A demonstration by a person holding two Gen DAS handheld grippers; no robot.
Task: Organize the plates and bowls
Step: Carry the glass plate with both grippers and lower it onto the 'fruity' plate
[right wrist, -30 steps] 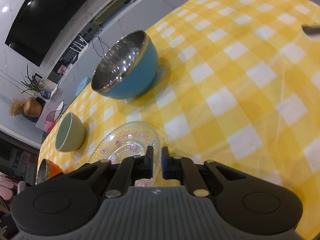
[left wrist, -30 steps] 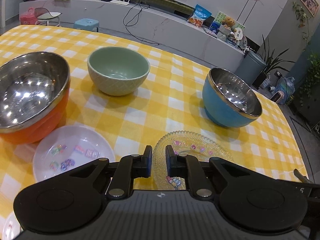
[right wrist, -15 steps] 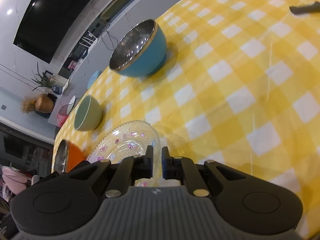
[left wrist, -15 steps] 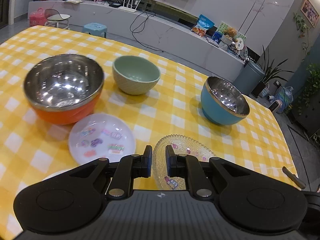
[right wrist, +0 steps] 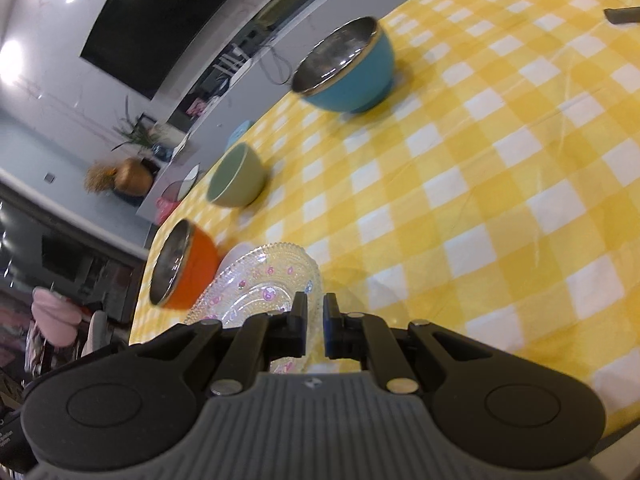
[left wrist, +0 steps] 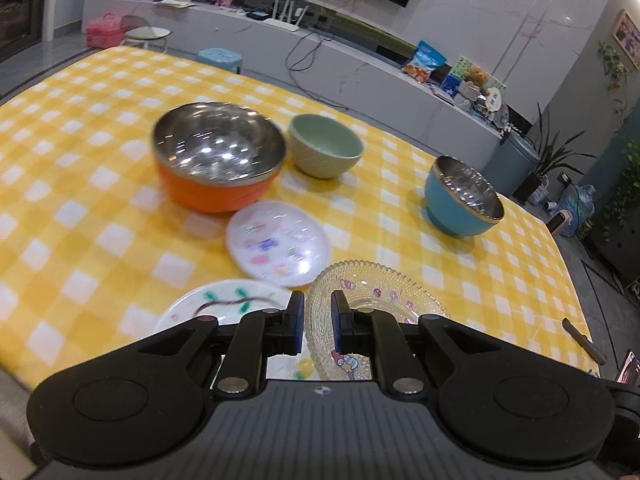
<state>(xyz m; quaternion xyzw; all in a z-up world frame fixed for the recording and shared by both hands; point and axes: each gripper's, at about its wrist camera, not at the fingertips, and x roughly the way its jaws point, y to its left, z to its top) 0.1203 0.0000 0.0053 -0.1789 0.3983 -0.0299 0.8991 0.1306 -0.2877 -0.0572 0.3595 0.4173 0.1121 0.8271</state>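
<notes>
Both tongs, left tongs (left wrist: 317,322) and right tongs (right wrist: 315,326), hold the glass plate (left wrist: 374,300) by its rim, probably to carry it level above the bench (left wrist: 440,248).

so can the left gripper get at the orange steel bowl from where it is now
Probably not right away. The left gripper is clamped on the rim of the clear glass plate, so it is occupied. The orange steel bowl sits beyond the white cartoon plate, otherwise unobstructed.
</notes>
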